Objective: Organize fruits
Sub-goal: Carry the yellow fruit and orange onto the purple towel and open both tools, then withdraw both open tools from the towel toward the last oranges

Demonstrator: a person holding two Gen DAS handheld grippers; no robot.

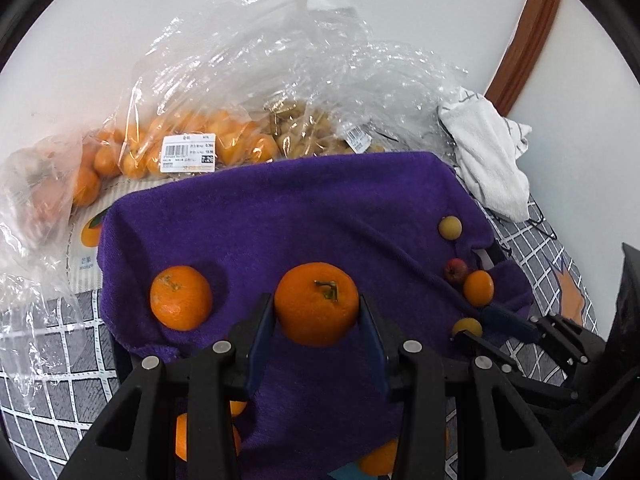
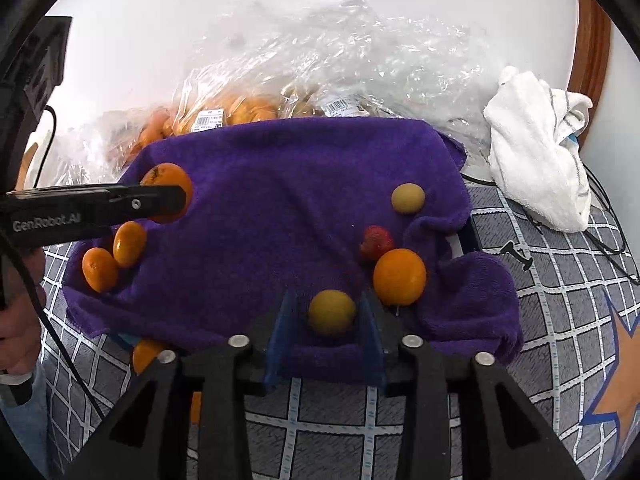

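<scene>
A purple towel (image 1: 304,208) (image 2: 288,168) lies on the bed with loose fruit on it. My left gripper (image 1: 318,316) is shut on a large orange (image 1: 317,303), its blue pads pressed on both sides. A second orange (image 1: 181,297) lies to its left. My right gripper (image 2: 330,316) is closed around a small yellow fruit (image 2: 331,312); its pads touch the fruit's sides. Beside it lie a small orange (image 2: 399,277), a red fruit (image 2: 376,242) and another yellow fruit (image 2: 407,197). Two small oranges (image 2: 114,256) lie at the towel's left edge.
Clear plastic bags (image 1: 192,148) of oranges and pale fruit stand behind the towel against the white wall. A white cloth (image 2: 540,148) lies at the right. The checked grey bedsheet (image 2: 560,300) surrounds the towel. More oranges (image 1: 184,436) lie under my left gripper.
</scene>
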